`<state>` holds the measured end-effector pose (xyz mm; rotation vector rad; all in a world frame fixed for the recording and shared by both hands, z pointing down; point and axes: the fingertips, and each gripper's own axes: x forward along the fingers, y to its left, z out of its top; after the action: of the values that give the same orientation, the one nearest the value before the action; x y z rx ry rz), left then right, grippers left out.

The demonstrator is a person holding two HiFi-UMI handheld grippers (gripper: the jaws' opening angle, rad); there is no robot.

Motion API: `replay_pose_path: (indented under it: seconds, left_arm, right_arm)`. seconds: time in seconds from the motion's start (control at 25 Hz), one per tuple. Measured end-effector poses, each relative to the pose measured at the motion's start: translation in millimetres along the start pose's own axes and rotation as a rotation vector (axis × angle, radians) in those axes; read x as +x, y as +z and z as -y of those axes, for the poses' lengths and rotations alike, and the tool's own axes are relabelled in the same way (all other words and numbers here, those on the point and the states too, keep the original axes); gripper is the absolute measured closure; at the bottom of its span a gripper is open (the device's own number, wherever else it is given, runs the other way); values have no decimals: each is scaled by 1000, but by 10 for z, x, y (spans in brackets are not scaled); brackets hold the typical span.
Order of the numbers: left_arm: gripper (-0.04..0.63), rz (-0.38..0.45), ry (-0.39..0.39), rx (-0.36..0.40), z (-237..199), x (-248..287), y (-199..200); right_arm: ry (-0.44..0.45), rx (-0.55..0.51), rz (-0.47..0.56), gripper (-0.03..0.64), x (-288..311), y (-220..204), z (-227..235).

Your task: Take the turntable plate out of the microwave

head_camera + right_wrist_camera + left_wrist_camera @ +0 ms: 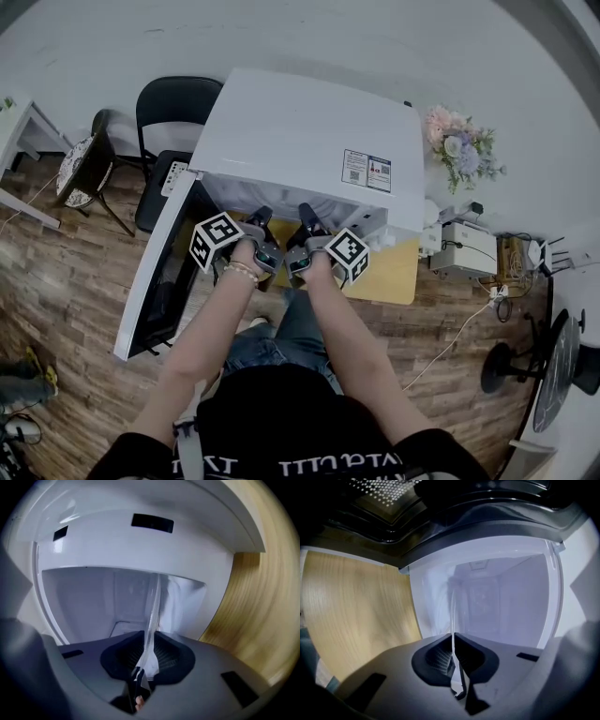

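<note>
1. Reaching into the open front of the white box-shaped microwave oven (309,122), the two hand-held grippers sit side by side in the head view and point into its pale inner cavity (506,602).
2. The left gripper (453,637) has its dark fingers pinched narrow on the rim of the clear glass turntable plate (452,613). The plate shows edge-on as a thin bright line running away from the pads.
3. The right gripper (149,634) also has its fingers drawn in close, and they clamp the same plate (153,606) at another spot on its rim. The glass comes out edge-on from between the pads.
4. The plate's near rim is at the mouth of the cavity and the rest reaches inward. How far it sits above the cavity floor cannot be told.
5. The oven's white-framed door (159,281) hangs swung open on the person's left. Its dark perforated window fills the top of the left gripper view.
6. The oven stands on a pale wooden tabletop (389,272) over a brown plank floor (56,272).
7. A black-and-white marker cube tops each gripper, the left cube (215,239) and the right cube (347,253). A beaded bracelet (242,272) circles the left wrist.
</note>
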<state>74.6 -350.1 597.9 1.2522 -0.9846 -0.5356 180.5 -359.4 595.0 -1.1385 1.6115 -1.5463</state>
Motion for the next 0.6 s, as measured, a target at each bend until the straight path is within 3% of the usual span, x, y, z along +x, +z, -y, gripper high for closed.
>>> replay_pose_path:
  seconds: [0.28, 0.4, 0.6]
  left_arm:
    - [572, -18, -2, 19, 45, 0, 8]
    - [571, -38, -20, 38, 73, 12, -3]
    - [563, -47, -63, 59, 91, 29, 30]
  right_arm:
    - [31, 32, 61, 557, 70, 31, -20]
    - [82, 104, 95, 565, 57, 54, -35]
    - [125, 112, 89, 565, 30, 38, -59]
